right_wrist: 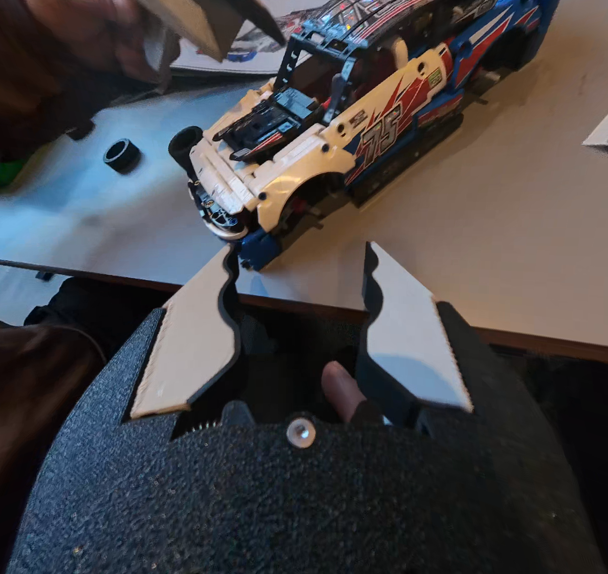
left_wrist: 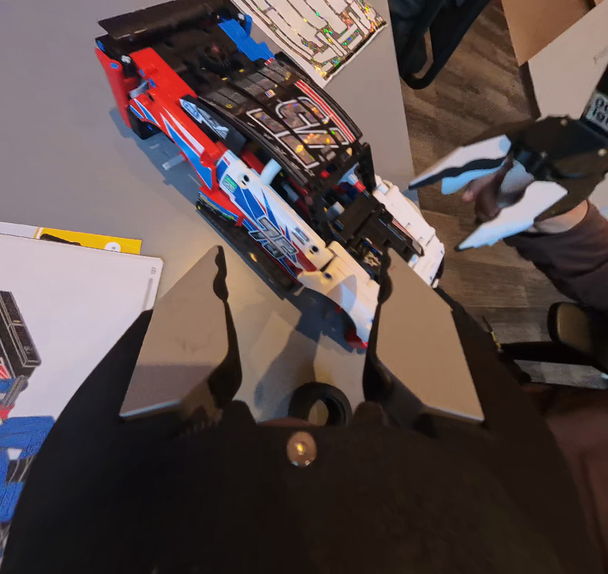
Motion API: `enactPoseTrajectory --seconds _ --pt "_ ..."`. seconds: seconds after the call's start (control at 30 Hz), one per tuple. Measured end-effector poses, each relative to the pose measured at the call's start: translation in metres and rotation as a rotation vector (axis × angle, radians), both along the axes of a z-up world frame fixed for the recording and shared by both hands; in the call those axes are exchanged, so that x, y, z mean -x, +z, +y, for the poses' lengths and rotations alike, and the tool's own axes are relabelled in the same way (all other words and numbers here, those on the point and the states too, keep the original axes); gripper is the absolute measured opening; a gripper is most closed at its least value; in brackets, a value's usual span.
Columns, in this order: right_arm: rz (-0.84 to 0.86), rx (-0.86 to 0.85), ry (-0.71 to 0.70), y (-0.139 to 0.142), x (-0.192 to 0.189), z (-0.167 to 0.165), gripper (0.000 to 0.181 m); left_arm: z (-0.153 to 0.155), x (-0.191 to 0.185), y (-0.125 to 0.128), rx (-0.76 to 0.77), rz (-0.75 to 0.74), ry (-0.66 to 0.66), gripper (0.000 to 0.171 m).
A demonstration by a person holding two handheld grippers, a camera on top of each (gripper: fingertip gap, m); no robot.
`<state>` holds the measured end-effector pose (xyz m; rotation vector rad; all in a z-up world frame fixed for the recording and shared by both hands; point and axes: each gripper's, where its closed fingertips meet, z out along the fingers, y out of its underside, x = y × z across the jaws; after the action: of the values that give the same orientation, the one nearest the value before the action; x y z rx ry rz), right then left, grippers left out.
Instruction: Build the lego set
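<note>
The Lego race car [left_wrist: 263, 170] in red, white, blue and black lies on the grey table [left_wrist: 65, 130], with no wheels in its arches. My left gripper [left_wrist: 302, 262] is open and empty, hovering just before the car's white front. A loose black tyre [left_wrist: 320, 405] lies on the table beneath it. My right gripper [right_wrist: 300, 248] is open and empty at the table's edge, close to the car [right_wrist: 362, 130] and its blue front corner. It also shows in the left wrist view [left_wrist: 434, 217]. A second tyre [right_wrist: 184, 143] leans by the car's nose.
An open instruction booklet [left_wrist: 82, 311] lies left of the car and a shiny sticker sheet [left_wrist: 312, 8] beyond it. A loose tyre [right_wrist: 122, 155] and a small black piece [right_wrist: 80, 130] lie on the table. Cardboard boxes [left_wrist: 543, 8] and a dark chair stand on the wood floor.
</note>
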<state>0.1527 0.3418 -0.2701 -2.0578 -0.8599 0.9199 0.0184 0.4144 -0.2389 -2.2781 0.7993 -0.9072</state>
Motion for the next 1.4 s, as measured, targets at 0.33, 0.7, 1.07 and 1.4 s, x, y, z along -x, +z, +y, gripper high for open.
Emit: enactPoseTrajectory --seconds 0.33,0.7,1.07,1.4 --pt "0.185 0.296 -0.016 0.002 0.031 0.037 0.092 0.002 -0.014 -0.038 0.178 -0.015 0.001 0.095" --pt "0.063 0.222 0.072 0.0 0.039 0.03 0.079 -0.008 -0.019 -0.037 0.193 -0.011 0.009 0.093" --pt "-0.209 -0.342 0.101 -0.01 0.019 -0.049 0.042 0.055 -0.017 0.047 -0.244 0.107 -0.023 0.097" --pt "-0.036 -0.218 0.033 -0.001 0.019 -0.046 0.067 0.075 -0.026 0.047 -0.006 -0.035 0.046 0.101"
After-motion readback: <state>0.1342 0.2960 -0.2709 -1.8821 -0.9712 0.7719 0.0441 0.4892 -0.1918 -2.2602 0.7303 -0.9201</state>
